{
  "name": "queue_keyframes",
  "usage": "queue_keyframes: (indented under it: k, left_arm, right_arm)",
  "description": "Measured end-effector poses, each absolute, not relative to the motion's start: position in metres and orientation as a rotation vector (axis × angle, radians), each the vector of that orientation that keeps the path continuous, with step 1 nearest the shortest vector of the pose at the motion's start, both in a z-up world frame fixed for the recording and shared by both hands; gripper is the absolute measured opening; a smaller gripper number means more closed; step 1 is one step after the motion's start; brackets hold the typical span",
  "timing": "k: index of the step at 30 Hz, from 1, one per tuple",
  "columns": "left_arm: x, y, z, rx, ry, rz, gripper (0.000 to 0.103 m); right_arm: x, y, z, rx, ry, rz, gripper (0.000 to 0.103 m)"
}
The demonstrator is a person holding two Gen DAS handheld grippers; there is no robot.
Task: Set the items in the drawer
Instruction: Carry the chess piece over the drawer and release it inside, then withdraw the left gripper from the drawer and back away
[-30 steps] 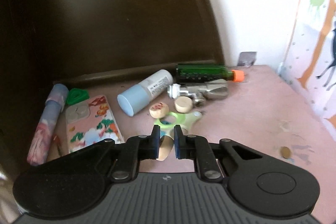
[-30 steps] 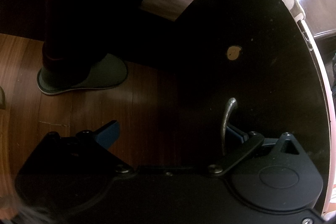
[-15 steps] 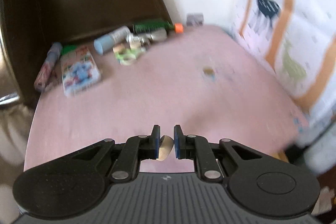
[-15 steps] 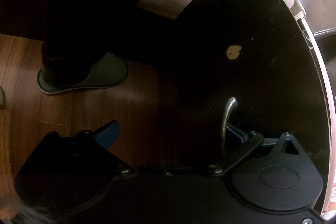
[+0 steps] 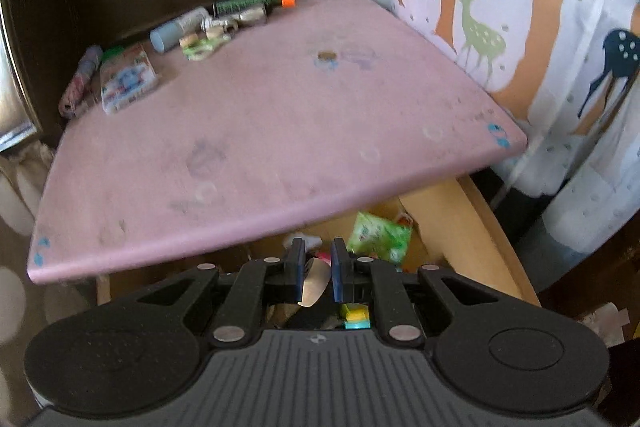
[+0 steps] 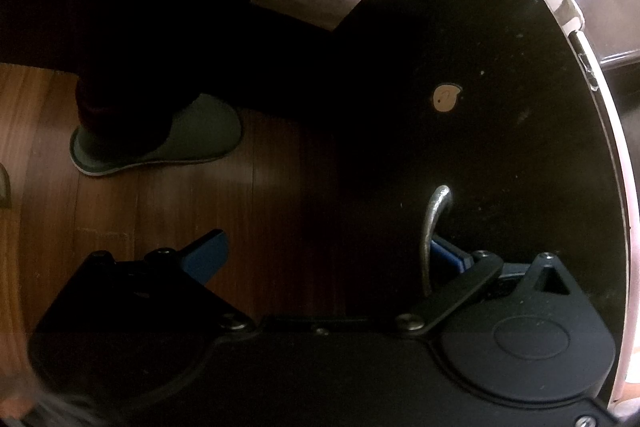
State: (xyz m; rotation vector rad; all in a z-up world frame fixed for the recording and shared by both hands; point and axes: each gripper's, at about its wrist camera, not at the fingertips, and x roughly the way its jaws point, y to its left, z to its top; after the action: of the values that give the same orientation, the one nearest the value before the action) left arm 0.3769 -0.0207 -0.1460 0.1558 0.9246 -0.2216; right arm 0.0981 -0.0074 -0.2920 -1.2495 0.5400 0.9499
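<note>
One small beige piece [image 5: 314, 285] is pinched between the closed-in fingers of your left gripper [image 5: 316, 269], and it hangs above the open drawer [image 5: 480, 227] that shows under the front edge of the pink tabletop [image 5: 260, 131]. Judging by that, this item is almost delivered: you only need to lower it and let go. The drawer already holds a few things; you can make out one green packet [image 5: 378, 235] and one small yellow-and-teal block [image 5: 355, 317], with more clutter too hidden to count.

What is left sits at the far back of the tabletop: one green bottle with an orange cap [image 5: 250, 2], one white-and-blue tube [image 5: 178, 29], one metal fitting [image 5: 236, 19], one green ring-shaped toy [image 5: 202, 47], one patterned flat case [image 5: 126, 77], one pinkish rolled tube [image 5: 80, 81] and one green bit behind the case [image 5: 114, 50]. One small brown spot [image 5: 327, 55] lies alone mid-table; you cannot tell whether it is an item or a mark. So roughly seven pieces remain.

Your right gripper [image 6: 320, 255] has its fingers spread wide, one of them hooked behind the metal drawer handle [image 6: 434, 227] on the dark front panel [image 6: 500, 107], apparently keeping the drawer pulled out
</note>
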Motion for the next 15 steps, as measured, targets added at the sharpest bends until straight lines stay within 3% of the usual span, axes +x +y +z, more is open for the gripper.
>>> queue_keyframes:
  k: [12,13,14,15]
  left_arm:
    - [0.362,-0.007,-0.207,0.005,1.046,-0.223,0.013]
    - [0.361,-0.007,-0.209,0.012,1.049,-0.221,0.022]
    - [0.359,-0.008,-0.209,0.038,1.047,-0.208,0.041]
    - [0.357,-0.008,-0.208,0.051,1.040,-0.199,0.053]
  right_arm:
    - [0.100,-0.008,-0.294,-1.262,0.542,0.961,0.103]
    - [0.100,-0.008,-0.294,-1.263,0.541,0.962,0.103]
    - [0.100,-0.008,-0.295,-1.264,0.539,0.962,0.103]
    - [0.100,-0.008,-0.295,-1.265,0.538,0.962,0.103]
